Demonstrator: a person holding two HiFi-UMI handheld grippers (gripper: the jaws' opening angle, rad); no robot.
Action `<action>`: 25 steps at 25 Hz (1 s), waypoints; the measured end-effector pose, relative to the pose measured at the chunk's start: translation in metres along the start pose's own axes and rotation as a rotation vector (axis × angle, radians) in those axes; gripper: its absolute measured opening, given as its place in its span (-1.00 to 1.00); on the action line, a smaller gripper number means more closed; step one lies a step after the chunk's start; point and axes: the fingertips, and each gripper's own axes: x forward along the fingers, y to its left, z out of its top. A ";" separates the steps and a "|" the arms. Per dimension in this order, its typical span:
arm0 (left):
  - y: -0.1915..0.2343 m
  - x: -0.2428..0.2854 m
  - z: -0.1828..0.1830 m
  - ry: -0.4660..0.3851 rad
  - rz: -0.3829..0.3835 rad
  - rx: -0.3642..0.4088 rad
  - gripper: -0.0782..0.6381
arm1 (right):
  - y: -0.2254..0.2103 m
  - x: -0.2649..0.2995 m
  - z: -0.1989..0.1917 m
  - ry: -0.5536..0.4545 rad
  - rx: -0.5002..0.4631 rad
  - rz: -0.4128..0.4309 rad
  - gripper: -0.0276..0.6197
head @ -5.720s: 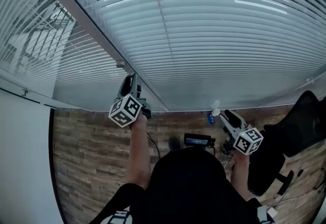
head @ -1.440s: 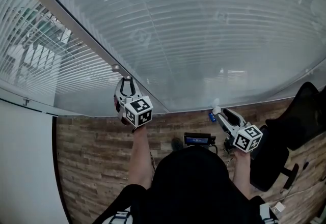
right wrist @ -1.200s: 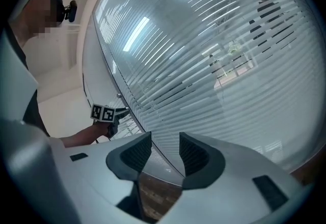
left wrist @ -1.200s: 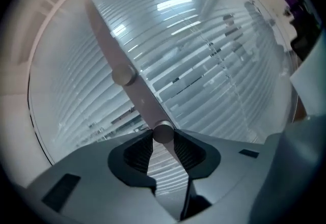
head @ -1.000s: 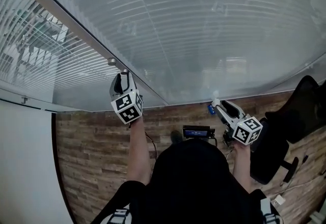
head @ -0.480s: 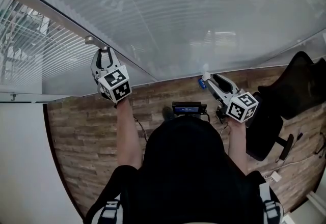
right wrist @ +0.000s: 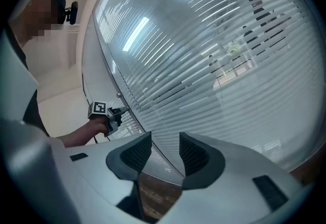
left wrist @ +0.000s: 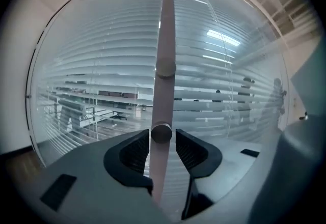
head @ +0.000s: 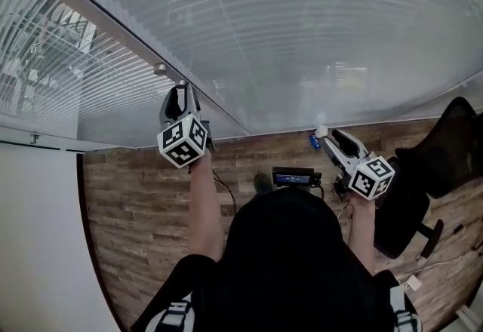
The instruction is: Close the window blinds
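Note:
The blinds (head: pixel 302 36) hang behind glass; the wide pane's slats lie nearly flat, while those in the left pane (head: pixel 45 59) still show gaps. My left gripper (head: pixel 179 93) is up at the slanted window post (head: pixel 113 25). In the left gripper view a small round knob (left wrist: pixel 161 132) on the post (left wrist: pixel 164 39) sits between the jaws of that gripper (left wrist: pixel 162 139), which are opening with a thin gap each side. A second knob (left wrist: pixel 165 68) sits farther up. My right gripper (head: pixel 323 134) hangs low, open and empty, its jaws (right wrist: pixel 165 149) facing the blinds (right wrist: pixel 214 55).
A black office chair (head: pixel 445 149) stands at the right. A black device with a blue display (head: pixel 296 177) and a small blue object (head: pixel 313 141) lie on the wood floor (head: pixel 136 217) by the window's base. A white wall (head: pixel 38 247) is at the left.
Since the earliest frame the wide pane's slats have turned flatter and show less through. The left gripper stays at the post knob, its marker cube rolling. The right gripper has hardly moved.

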 end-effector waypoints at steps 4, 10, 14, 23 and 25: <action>0.003 0.004 0.003 -0.001 0.001 -0.023 -0.35 | -0.001 0.001 -0.001 -0.002 0.001 -0.004 -0.37; 0.002 0.007 -0.004 0.030 0.088 0.266 -0.40 | -0.003 0.002 -0.003 -0.005 -0.001 -0.002 -0.37; 0.002 0.009 -0.007 0.044 0.130 0.413 -0.40 | -0.001 0.003 -0.001 -0.003 -0.002 0.006 -0.37; 0.004 0.002 -0.003 -0.001 0.044 0.067 -0.39 | -0.001 0.002 -0.001 -0.005 -0.001 0.005 -0.37; 0.006 0.006 -0.002 -0.001 0.026 0.003 -0.39 | -0.003 0.001 -0.004 -0.002 0.003 -0.003 -0.37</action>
